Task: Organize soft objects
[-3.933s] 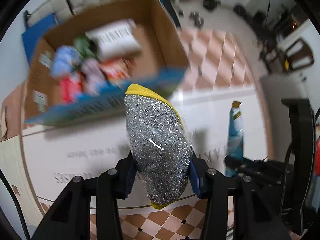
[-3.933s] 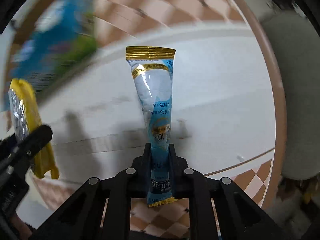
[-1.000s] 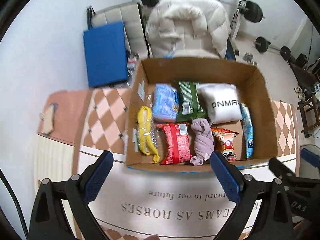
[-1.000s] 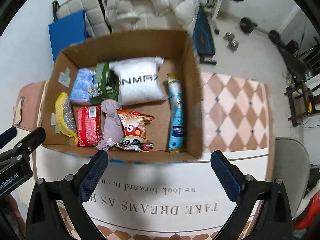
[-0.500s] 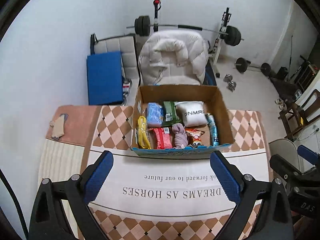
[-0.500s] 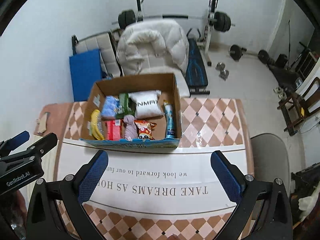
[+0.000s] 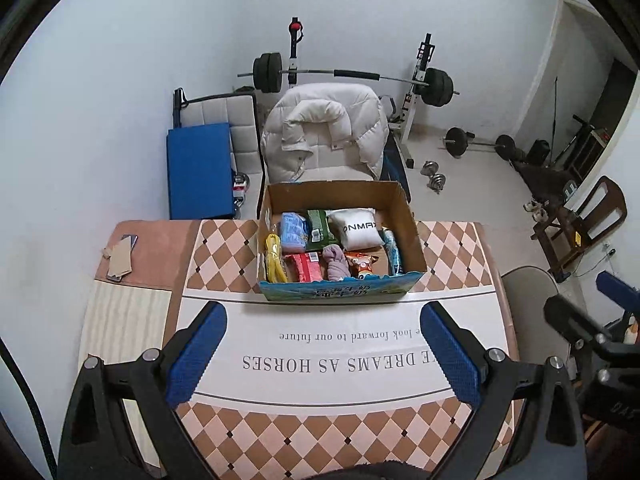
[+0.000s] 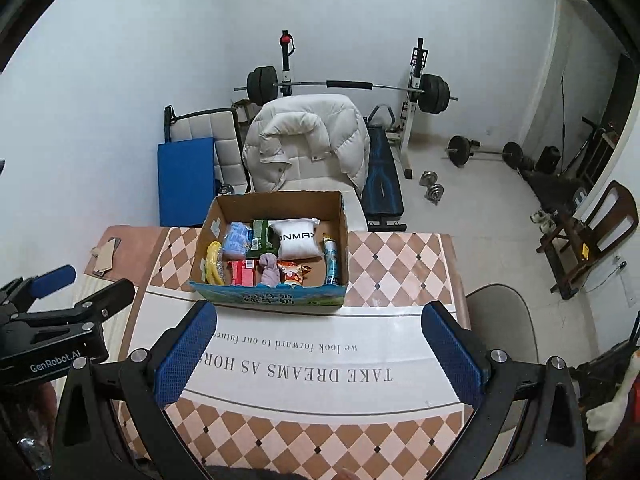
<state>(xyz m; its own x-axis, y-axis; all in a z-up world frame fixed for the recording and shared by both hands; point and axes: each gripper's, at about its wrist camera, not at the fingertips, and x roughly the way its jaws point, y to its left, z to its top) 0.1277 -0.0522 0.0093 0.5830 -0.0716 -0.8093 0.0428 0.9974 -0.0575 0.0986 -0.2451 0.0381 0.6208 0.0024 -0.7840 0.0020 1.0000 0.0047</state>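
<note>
pillow (image 7: 359, 229) reads "onmax"; tablecloth (image 7: 320, 360) "dreams as horses".

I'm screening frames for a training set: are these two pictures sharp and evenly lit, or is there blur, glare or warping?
Left wrist view: sharp, soft even light, no glare; fisheye bends the table edges and darkens the corners; the cardboard box reads clearly. Right wrist view: equally sharp, the printed tablecloth lettering legible, the same barrel warp; the open right tool looms large at the bottom.

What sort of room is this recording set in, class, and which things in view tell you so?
Most likely a spare room in a home used as a gym: a barbell on its rack and dumbbells on the floor sit behind a cloth-covered table holding a cardboard box.
</note>
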